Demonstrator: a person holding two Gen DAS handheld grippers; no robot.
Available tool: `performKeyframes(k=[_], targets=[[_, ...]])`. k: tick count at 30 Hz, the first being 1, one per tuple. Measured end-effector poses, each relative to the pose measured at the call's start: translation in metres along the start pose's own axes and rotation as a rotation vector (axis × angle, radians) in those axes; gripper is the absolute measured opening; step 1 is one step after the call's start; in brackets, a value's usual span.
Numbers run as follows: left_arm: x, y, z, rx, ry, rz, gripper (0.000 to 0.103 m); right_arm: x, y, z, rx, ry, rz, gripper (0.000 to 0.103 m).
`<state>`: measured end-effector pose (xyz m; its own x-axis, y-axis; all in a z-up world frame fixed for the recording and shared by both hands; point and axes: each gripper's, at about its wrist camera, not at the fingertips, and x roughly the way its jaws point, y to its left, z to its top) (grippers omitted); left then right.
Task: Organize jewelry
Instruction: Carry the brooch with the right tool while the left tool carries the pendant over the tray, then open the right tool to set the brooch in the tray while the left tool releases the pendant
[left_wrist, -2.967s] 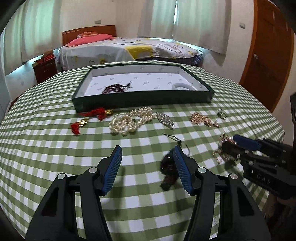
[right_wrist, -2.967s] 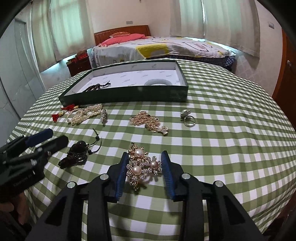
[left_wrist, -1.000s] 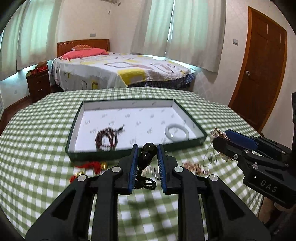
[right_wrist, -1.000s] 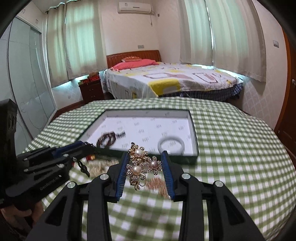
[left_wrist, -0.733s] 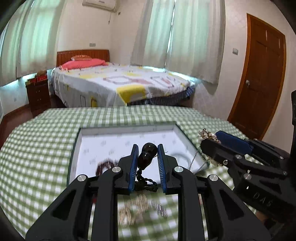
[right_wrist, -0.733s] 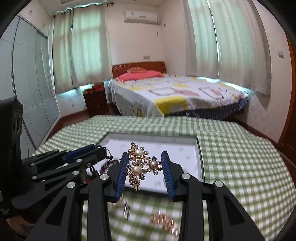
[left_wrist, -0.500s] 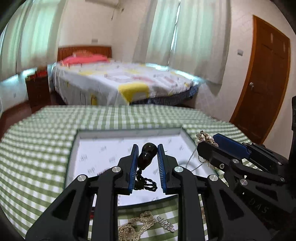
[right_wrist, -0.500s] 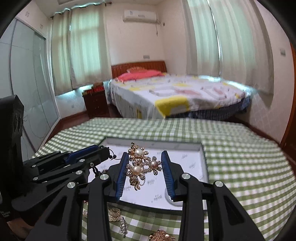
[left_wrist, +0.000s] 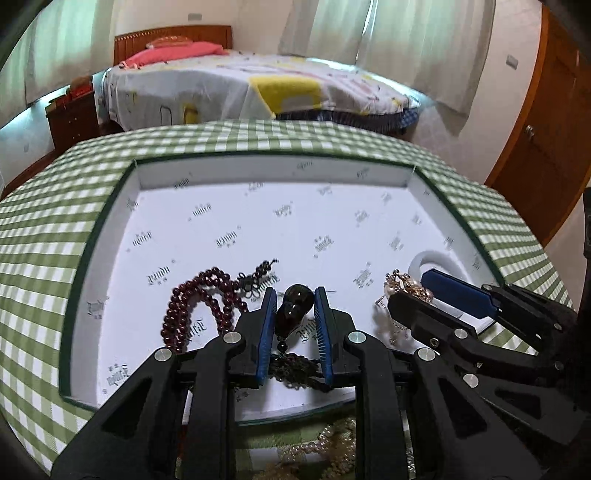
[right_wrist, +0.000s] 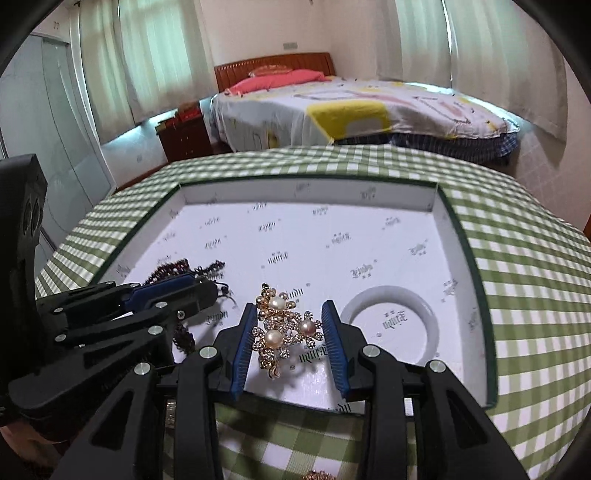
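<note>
Pearl brooch (right_wrist: 284, 328) pinched in right gripper (right_wrist: 290, 341); dark pendant (left_wrist: 293, 308) pinched in left gripper (left_wrist: 293, 328). Both were over the table edge half a second ago and now hang low over the tray (left_wrist: 92, 229) floor, between the red bead strand (left_wrist: 195, 302) and white bangle (right_wrist: 391, 325). Judgement: release is next. Pearl necklace (left_wrist: 332, 439) is outside the tray on the table (left_wrist: 33, 236).

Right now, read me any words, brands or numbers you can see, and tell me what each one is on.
Repeated small dark logo on the tray's white lining: too small and blurred to read.
Left claw, right claw: no readable marking.
Nothing else carries text.
</note>
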<state>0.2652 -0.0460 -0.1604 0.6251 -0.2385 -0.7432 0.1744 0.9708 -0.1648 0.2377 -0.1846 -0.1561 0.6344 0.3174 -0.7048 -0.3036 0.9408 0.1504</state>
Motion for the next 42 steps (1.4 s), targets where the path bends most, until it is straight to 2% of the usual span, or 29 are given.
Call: performKeyframes(k=[2, 8, 21, 29, 33, 36, 42], targets=[[0.007, 0.002, 0.000, -0.009, 0.029, -0.006, 0.021, 0.006, -0.001, -0.002, 0.000, 0.019, 0.003, 0.037], [0.010, 0.000, 0.001, 0.002, 0.035, -0.004, 0.021, 0.014, -0.008, -0.002, 0.018, 0.059, 0.017, 0.037], [0.009, 0.002, 0.000, -0.011, 0.033, -0.016, 0.024, 0.014, -0.012, -0.002, 0.041, 0.058, 0.015, 0.044], [0.007, 0.006, 0.000, -0.023, 0.026, -0.005, 0.038, 0.008, -0.015, -0.003, 0.048, 0.046, 0.010, 0.045], [0.005, 0.008, 0.000, -0.042, 0.018, -0.005, 0.049, 0.003, -0.016, -0.003, 0.050, 0.032, 0.004, 0.046], [0.003, 0.008, 0.001, -0.042, 0.013, -0.010, 0.053, -0.002, -0.017, -0.003, 0.049, 0.022, -0.010, 0.050], [-0.007, 0.004, 0.003, -0.022, -0.011, -0.002, 0.062, -0.011, -0.021, -0.003, 0.059, 0.005, -0.017, 0.051]])
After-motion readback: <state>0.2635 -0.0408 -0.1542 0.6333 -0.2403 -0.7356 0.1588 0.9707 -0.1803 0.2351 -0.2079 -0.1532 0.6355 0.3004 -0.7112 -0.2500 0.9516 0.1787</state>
